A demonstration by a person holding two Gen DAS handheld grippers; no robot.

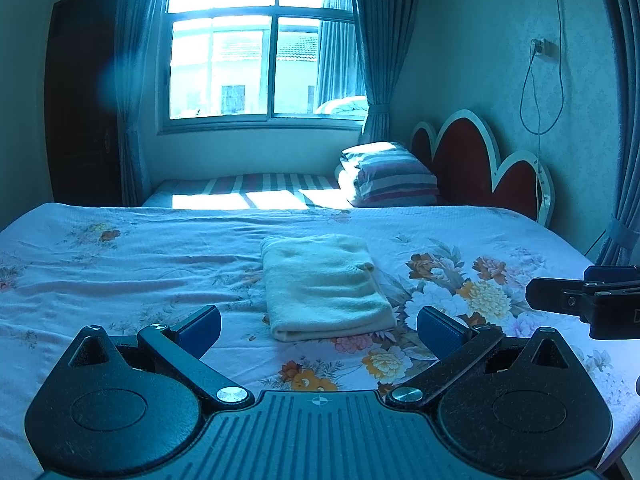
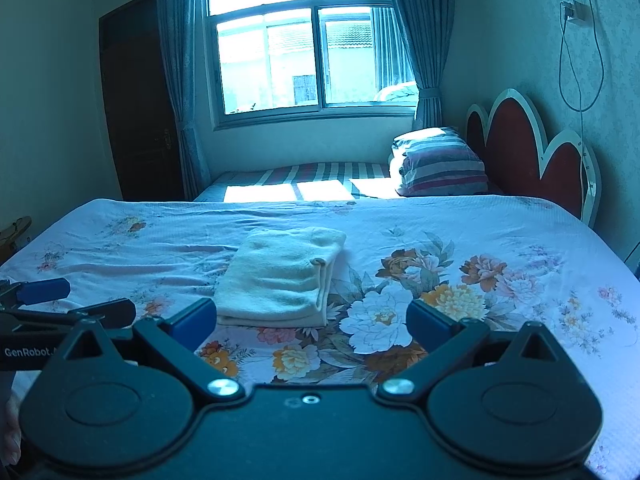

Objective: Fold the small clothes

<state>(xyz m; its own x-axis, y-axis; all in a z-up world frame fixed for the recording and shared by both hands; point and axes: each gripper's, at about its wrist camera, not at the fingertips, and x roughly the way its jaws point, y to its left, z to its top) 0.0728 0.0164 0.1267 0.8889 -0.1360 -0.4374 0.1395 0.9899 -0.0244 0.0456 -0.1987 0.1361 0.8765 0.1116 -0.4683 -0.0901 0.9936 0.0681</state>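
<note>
A cream garment (image 1: 324, 286) lies folded into a thick rectangle on the floral bedsheet (image 1: 120, 272). It also shows in the right wrist view (image 2: 282, 276). My left gripper (image 1: 319, 328) is open and empty, held just short of the garment's near edge. My right gripper (image 2: 312, 320) is open and empty, a little right of the garment's near corner. The right gripper shows at the right edge of the left wrist view (image 1: 584, 300). The left gripper shows at the left edge of the right wrist view (image 2: 60, 300).
A second bed with a striped sheet (image 1: 256, 188) and a folded striped quilt (image 1: 392, 176) stands behind. A red and white headboard (image 1: 480, 160) is at the right. A window (image 1: 260, 48) and a dark door (image 1: 80, 100) are at the back.
</note>
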